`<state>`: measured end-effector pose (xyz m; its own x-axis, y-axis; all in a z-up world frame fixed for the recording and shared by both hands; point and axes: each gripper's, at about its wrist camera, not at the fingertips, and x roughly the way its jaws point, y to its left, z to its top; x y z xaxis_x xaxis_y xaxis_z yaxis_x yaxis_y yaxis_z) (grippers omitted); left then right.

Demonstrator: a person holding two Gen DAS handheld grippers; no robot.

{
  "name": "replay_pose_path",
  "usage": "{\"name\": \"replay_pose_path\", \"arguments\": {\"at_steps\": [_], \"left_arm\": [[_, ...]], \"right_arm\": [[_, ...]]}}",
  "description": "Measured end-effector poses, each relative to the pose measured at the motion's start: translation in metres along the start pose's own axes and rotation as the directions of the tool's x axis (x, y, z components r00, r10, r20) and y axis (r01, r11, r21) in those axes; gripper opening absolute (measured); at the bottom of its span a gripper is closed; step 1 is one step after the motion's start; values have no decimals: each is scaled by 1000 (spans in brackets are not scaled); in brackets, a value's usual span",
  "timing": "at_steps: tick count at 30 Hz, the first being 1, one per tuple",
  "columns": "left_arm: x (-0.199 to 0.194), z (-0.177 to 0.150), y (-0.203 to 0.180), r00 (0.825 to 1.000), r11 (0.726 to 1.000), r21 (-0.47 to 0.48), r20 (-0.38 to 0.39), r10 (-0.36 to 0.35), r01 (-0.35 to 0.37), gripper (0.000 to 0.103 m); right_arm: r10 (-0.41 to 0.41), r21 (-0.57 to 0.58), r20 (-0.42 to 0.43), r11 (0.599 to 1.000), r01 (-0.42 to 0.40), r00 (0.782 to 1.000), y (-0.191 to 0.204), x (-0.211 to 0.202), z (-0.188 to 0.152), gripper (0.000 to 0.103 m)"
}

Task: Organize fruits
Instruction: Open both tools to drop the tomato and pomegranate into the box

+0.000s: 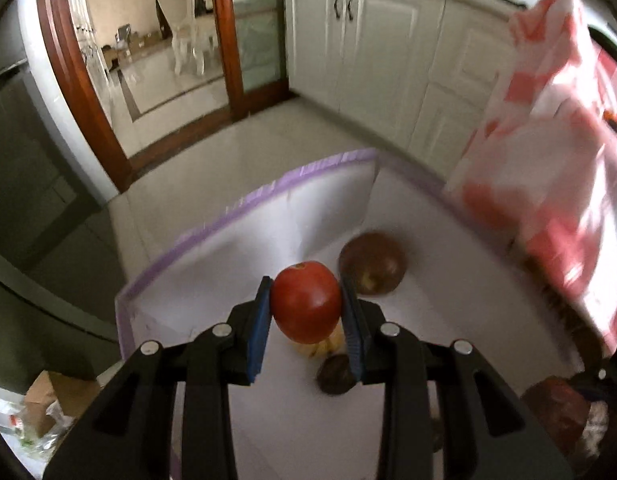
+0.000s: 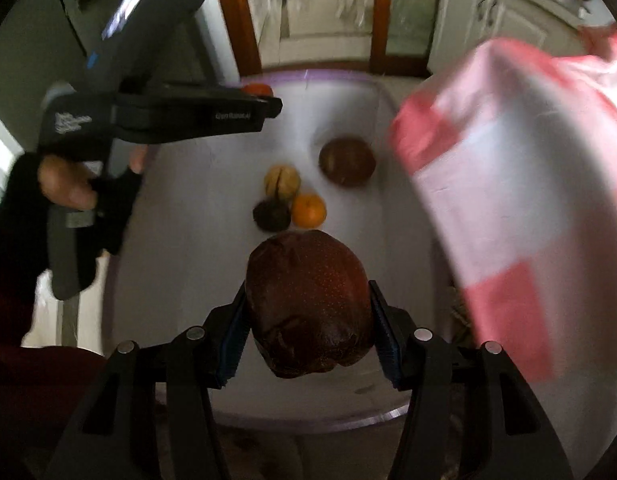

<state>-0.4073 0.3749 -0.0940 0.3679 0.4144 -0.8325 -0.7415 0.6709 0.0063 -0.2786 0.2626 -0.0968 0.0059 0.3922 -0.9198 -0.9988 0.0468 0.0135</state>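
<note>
My left gripper is shut on a red tomato-like fruit, held above a white bin with a purple rim. In the right wrist view the left gripper hangs over the bin's far left. My right gripper is shut on a large dark red apple above the bin's near side. On the bin floor lie a dark brown round fruit, a yellowish fruit, an orange and a small dark fruit.
A pink and white plastic bag hangs at the bin's right side; it also shows in the left wrist view. White kitchen cabinets and a wooden-framed glass door stand beyond. A paper bag lies on the floor at left.
</note>
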Motion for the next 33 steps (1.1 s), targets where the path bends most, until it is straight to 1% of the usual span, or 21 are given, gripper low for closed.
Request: {"name": "replay_pose_path", "arguments": {"at_steps": [4, 8, 11, 13, 15, 18, 20, 22, 23, 24, 25, 27, 28, 30, 32, 33], "left_arm": [[7, -12, 2, 999, 1000, 17, -44, -10, 11, 33], [6, -26, -7, 995, 998, 67, -95, -16, 22, 33], [6, -34, -15, 990, 993, 114, -136, -23, 39, 34], [12, -38, -23, 986, 989, 144, -168, -8, 32, 34], [18, -40, -27, 981, 987, 160, -195, 5, 26, 34], [26, -39, -27, 969, 987, 157, -246, 13, 26, 34], [28, -38, -24, 966, 988, 150, -260, 17, 23, 37], [27, -36, -20, 966, 991, 132, -257, 13, 22, 54], [27, -35, -19, 967, 992, 126, -256, 12, 21, 57], [26, -35, -18, 967, 992, 127, -255, 17, 16, 62], [24, -33, -18, 968, 991, 137, -249, 38, -3, 67], [19, -28, -18, 969, 987, 159, -234, 73, -35, 76], [14, -24, -18, 972, 984, 169, -218, 89, -52, 77], [-2, -11, -17, 978, 982, 172, -173, 115, -85, 78], [-29, 11, -16, 989, 985, 129, -80, 123, -112, 79], [-40, 20, -16, 992, 988, 105, -40, 120, -115, 82]], "right_arm": [[3, -37, -52, 999, -5, 999, 11, 28, 10, 54], [-39, -45, -108, 998, 35, 993, 5, 51, 11, 54], [-53, -33, -150, 998, 48, 987, 1, 65, 11, 54], [-53, -31, -166, 998, 49, 985, 0, 69, 13, 54], [-53, -36, -160, 998, 48, 986, 1, 67, 13, 54], [-61, -38, -165, 998, 55, 984, -1, 69, 8, 55], [-53, -26, -168, 998, 49, 984, -3, 67, 7, 56], [-45, -21, -135, 999, 43, 990, -3, 59, 8, 60], [-43, -24, -114, 999, 40, 993, -2, 55, 10, 62], [-45, -33, -78, 999, 42, 996, -1, 45, 12, 68], [-41, -41, -56, 998, 39, 998, 1, 38, 13, 72], [-25, -59, -21, 998, 24, 999, 4, 22, 13, 74], [-12, -75, 3, 997, 12, 1000, 6, 8, 11, 74], [13, -102, 57, 995, -7, 998, 9, -19, 7, 74], [49, -114, 170, 993, -30, 984, 9, -65, 3, 74], [59, -114, 213, 993, -35, 975, 8, -82, 2, 74]]}}
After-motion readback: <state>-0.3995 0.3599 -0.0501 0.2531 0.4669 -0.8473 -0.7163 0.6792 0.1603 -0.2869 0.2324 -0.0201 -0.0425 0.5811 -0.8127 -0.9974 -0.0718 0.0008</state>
